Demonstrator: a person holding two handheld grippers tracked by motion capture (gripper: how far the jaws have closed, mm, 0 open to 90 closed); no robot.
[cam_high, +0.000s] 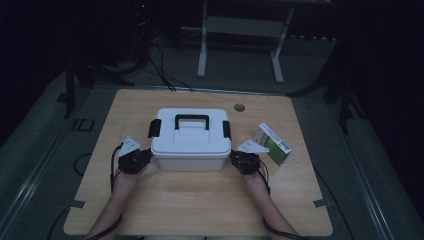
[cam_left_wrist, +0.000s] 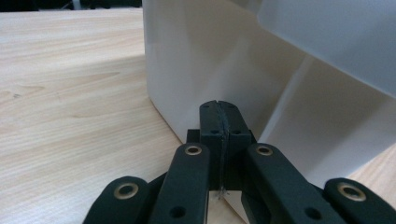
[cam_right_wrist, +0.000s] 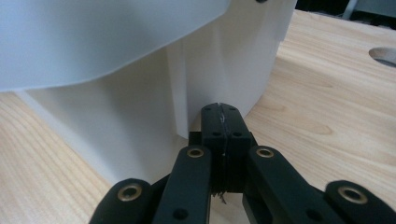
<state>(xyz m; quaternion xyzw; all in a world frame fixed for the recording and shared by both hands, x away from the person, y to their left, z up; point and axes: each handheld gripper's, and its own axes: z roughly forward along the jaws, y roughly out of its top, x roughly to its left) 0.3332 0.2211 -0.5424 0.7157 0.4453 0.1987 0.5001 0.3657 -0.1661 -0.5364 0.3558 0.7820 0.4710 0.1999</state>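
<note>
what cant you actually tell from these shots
- Inside of the white box: hidden by its shut lid in the high view.
- Print on the green carton: too small and dim in the high view.
- Whether the left tool touches the box wall: too close and blurred in the left gripper view.
- The same for the right tool in the right gripper view.
</note>
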